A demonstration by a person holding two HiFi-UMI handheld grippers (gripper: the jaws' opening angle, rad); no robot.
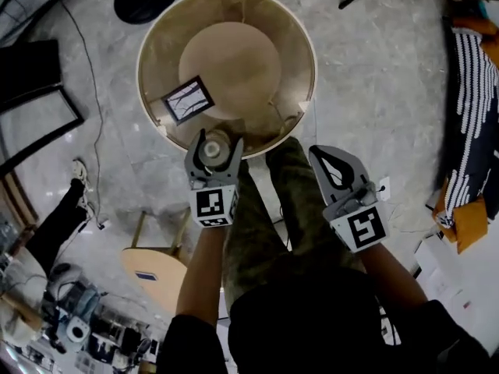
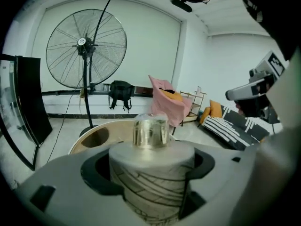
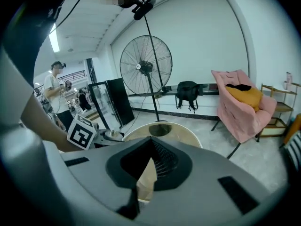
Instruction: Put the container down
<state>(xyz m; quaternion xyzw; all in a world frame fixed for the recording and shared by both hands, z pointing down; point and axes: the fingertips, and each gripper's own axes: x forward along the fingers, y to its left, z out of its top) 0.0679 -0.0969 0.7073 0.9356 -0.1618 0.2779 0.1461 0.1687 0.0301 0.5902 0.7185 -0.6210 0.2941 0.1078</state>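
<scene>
The left gripper [image 1: 215, 142] has its fingers clenched on the sides of the container [image 2: 150, 171], a pale cylinder with a shiny cap, held upright at the near rim of the round desk [image 1: 234, 61]. The right gripper [image 1: 332, 159] hangs just off the desk's near edge, its fingers pressed together with nothing between them.
</scene>
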